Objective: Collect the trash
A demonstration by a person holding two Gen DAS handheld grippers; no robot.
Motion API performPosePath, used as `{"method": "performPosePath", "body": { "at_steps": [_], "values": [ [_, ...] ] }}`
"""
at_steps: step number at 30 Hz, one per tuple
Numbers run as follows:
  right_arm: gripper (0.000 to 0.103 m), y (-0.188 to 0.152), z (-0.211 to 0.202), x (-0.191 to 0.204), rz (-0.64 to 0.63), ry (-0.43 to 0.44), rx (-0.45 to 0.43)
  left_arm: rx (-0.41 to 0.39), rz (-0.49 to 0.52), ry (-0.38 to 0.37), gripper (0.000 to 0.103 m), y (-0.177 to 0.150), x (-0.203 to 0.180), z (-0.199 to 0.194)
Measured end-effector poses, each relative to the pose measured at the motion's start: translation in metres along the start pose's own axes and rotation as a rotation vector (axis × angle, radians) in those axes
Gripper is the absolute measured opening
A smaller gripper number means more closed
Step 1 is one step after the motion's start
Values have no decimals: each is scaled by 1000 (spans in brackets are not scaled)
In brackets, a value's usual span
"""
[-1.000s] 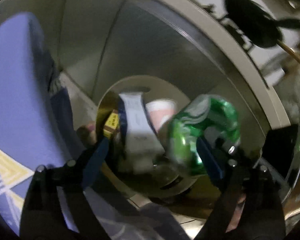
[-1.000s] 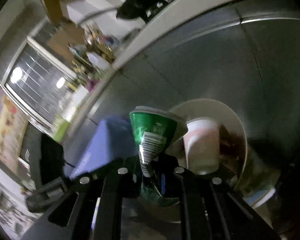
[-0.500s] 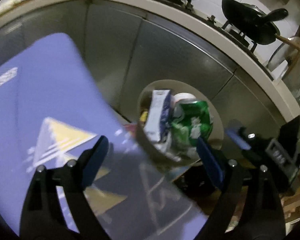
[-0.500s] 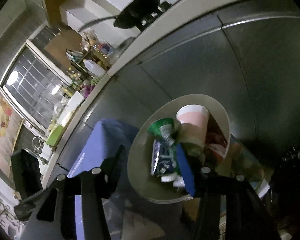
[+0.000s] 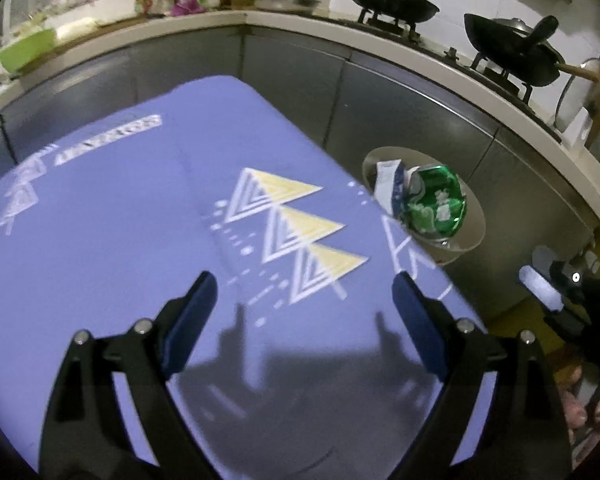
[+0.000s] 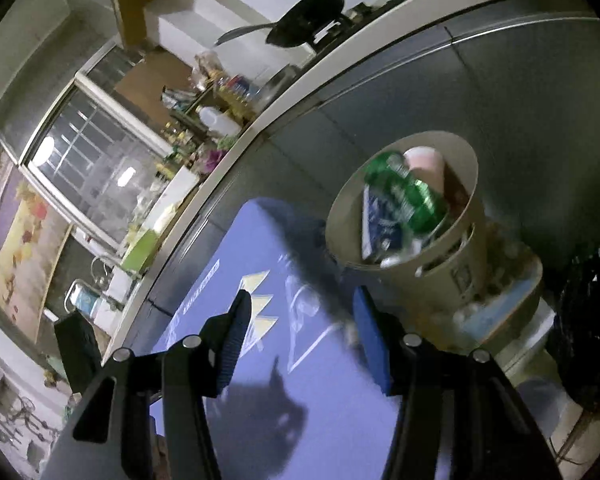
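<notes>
- Both tongs are released and empty: left tongs gape wide over the purple counter; right tongs have just been opening, with nothing between the pads.
- Beyond them, the green can lies in the beige bin, upper right of the frame, against a blue-and-white carton and a pink cup.
- Pulling clear of the rim and sweeping back over the counter looks the best way on.
- A second ago the right tongs pinched that can above the bin; both sat much closer.
</notes>
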State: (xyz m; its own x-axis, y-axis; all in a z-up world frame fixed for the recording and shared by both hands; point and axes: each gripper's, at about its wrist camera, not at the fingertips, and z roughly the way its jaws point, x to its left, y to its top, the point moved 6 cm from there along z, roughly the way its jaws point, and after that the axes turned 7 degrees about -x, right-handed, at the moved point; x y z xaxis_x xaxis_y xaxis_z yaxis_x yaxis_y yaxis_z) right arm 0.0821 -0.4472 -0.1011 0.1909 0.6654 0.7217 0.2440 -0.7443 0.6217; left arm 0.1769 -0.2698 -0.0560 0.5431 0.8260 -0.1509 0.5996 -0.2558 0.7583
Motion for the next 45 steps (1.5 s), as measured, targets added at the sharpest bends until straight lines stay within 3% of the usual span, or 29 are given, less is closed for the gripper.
{"method": "performPosePath", "body": {
  "at_steps": [13,19,33,45],
  "values": [
    [50,-60,-19,52,-19,-71,73,-89,41,110,97,-27,53,-75],
    [52,-76,-16,79,-59,-84,110,-42,43,180,97,-38,78,-84],
    [55,-101,-11,108,-96,-85,145,-47,-8,183,97,-53,104,-105],
    [59,-104,-13,116,-87,-92,134,-125,-2,227,97,-41,106,-133]
  ]
}}
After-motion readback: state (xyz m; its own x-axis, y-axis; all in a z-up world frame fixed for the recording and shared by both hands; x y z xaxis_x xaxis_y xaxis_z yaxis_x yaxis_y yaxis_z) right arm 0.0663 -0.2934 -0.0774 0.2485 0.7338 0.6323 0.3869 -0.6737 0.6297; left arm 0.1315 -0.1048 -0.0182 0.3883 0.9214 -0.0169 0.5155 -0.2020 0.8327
